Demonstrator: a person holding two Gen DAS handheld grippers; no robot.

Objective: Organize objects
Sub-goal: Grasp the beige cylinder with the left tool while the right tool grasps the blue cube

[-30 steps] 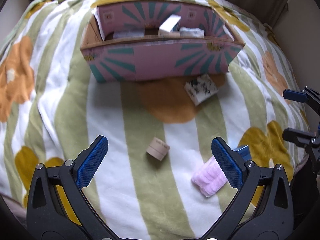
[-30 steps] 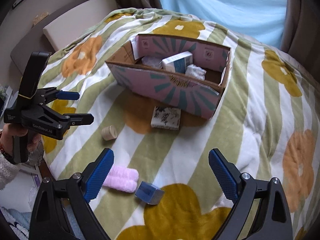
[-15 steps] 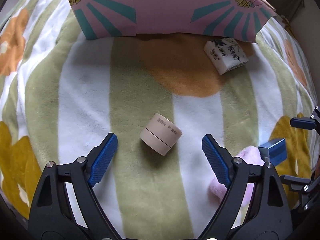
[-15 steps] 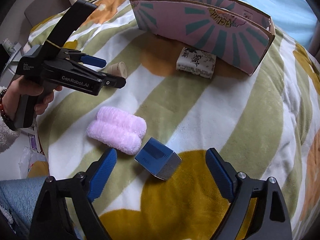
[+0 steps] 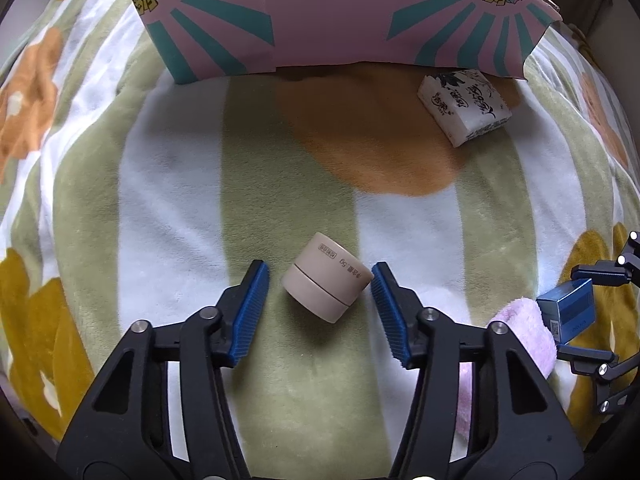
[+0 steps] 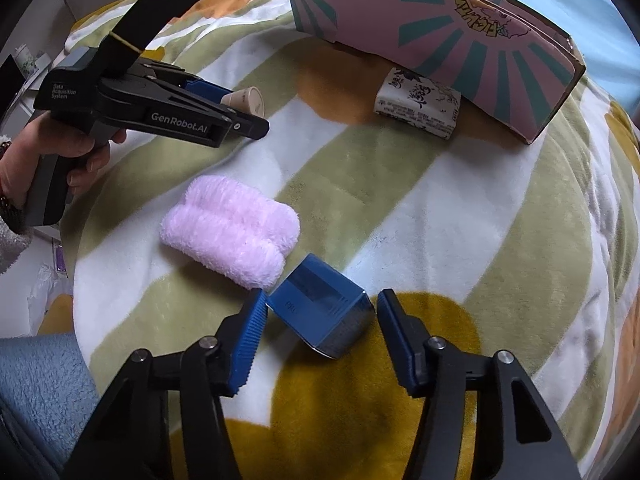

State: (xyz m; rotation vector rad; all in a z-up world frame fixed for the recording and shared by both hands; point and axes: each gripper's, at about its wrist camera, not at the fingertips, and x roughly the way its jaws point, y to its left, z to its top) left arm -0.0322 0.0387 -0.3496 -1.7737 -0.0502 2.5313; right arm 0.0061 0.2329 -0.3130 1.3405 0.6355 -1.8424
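Left wrist view: the left tongs (image 5: 319,292) are spread apart around a small beige jar (image 5: 327,282) that lies tilted on its side on the striped, flowered blanket (image 5: 172,208). The jar is a short cylinder with a seam line around its body and small printed text on its wall; the right pad looks to touch or nearly touch it, and a gap shows at the left pad, so the tongs are released, not clamped. Beyond the jar stands a pink cardboard box (image 5: 332,20) with teal rays, and a white tissue pack (image 5: 464,106) with black print lies just beside its right front corner. At the right edge, a blue box (image 5: 568,314) sits between the fingers of the right tongs (image 5: 592,312), next to a pink towel (image 5: 524,332). Right wrist view: the right tongs (image 6: 318,320) are released and straddle the blue box (image 6: 320,320), a small glossy dark-blue carton with a silvery end face, standing tilted on one corner edge over a yellow flower on the blanket (image 6: 440,220). The left pad touches or nearly touches its corner; the right pad stands clear. The rolled pink towel (image 6: 232,236) lies just beside the carton. Farther off, the left tongs (image 6: 240,104), held in a hand (image 6: 76,156), bracket the jar (image 6: 246,100), with the tissue pack (image 6: 418,104) near the pink cardboard box (image 6: 440,36).
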